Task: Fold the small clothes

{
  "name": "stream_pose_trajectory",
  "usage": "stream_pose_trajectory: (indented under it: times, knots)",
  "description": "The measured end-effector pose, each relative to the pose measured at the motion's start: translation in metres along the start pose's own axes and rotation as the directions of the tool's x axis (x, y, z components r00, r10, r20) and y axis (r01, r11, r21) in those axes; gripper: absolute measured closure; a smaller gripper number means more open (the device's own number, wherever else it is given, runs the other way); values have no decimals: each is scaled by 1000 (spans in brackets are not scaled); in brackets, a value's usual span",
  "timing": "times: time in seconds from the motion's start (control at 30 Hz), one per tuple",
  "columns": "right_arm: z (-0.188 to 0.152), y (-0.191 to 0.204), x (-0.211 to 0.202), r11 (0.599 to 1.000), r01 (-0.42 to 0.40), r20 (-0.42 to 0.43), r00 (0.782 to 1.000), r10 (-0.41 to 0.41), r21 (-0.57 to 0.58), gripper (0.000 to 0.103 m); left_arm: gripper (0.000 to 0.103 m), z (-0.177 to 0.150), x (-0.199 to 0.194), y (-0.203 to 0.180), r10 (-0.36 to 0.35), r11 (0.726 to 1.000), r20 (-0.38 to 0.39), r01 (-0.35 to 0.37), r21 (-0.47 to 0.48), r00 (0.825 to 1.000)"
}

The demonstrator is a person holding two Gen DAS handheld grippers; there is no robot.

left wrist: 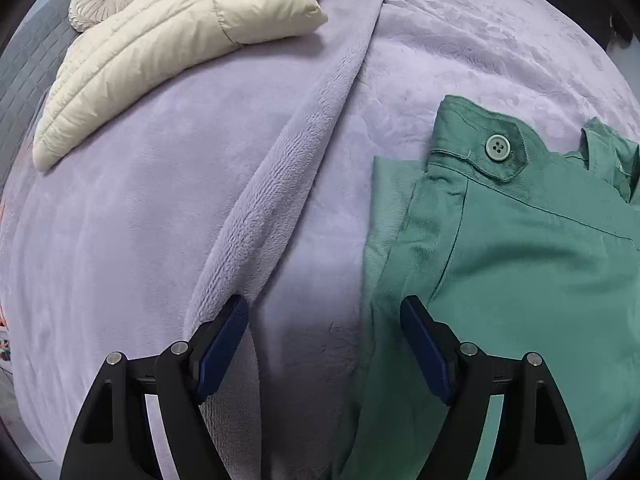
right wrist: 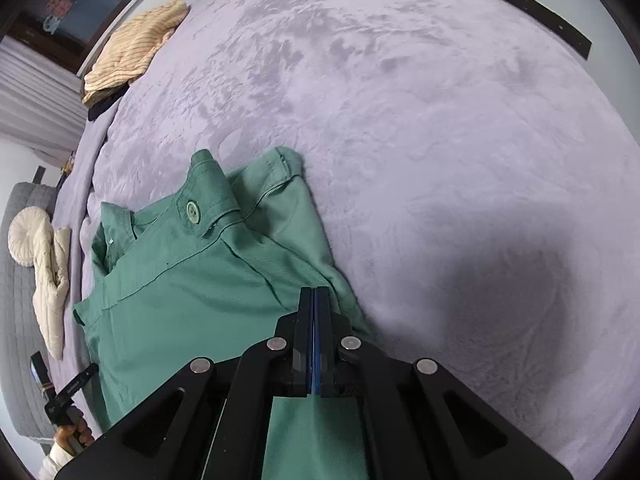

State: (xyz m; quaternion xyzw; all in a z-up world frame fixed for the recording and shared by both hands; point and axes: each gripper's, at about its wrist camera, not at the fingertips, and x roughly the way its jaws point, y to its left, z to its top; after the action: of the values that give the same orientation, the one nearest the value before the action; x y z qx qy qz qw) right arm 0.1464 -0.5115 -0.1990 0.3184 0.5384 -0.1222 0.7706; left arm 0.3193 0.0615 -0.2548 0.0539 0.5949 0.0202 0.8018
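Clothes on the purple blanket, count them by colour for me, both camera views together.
Green: 1, the buttoned green garment
Cream: 1, the quilted cream jacket
Yellow striped: 1, the folded striped top, at the far edge
Dark: 1, a dark piece under the striped top; what it is cannot be told
Total: 4

My left claw (left wrist: 324,316): jaws spread wide, nothing between the pads, tilted steeply downward. My right claw (right wrist: 315,300): blue pads pressed flat together, also tilted steeply downward. My left hand (right wrist: 74,434): wrapped round its handle.
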Motion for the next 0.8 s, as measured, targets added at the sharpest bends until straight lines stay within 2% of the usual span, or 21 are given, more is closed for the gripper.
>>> stream_pose_trajectory:
  times: [0.03, 0.07, 0.1, 0.17, 0.3, 0.37, 0.4, 0.47, 0.6, 0.8]
  knots:
    - [-1, 1, -6, 1000, 7, 4, 1000, -7, 5, 103, 23, -1, -8, 3, 15, 1000, 8, -15, 3, 1000]
    - [-3, 5, -13, 1000, 19, 11, 1000, -19, -6, 97, 23, -3, -19, 6, 29, 1000, 26, -30, 10, 999]
    - [-8, 12, -20, 999, 21, 16, 1000, -21, -31, 96, 23, -8, -29, 8, 33, 999, 38, -34, 16, 999]
    - [-27, 29, -33, 994, -11, 1, 1000, 12, -110, 96, 23, -22, -47, 11, 2, 1000, 45, -4, 28, 999]
    - [-81, 44, -30, 979, -1, -74, 997, -14, -202, 96, 23, -72, -50, 9, -10, 999, -16, 11, 46, 1000]
    - [-106, 31, -13, 983, 36, -132, 989, -60, -179, 100, 23, -101, -31, 13, 14, 1000, -95, -13, 17, 995]
    - [-114, 21, -8, 989, 32, -144, 988, -53, -144, 101, 22, -110, -22, 18, 2, 1000, -123, -3, -8, 992]
    - [-122, 6, -12, 998, 3, -139, 990, -12, -65, 102, 22, -123, -19, 31, -43, 998, -118, 37, -51, 992]
    - [-125, 2, -28, 998, 37, -132, 990, -44, -53, 100, 22, -123, -27, 38, 0, 1000, -124, -1, -9, 992]
    - [-141, 9, -55, 999, 28, -140, 990, -32, -31, 99, 22, -132, -41, 70, 36, 995, -174, -51, -81, 984]
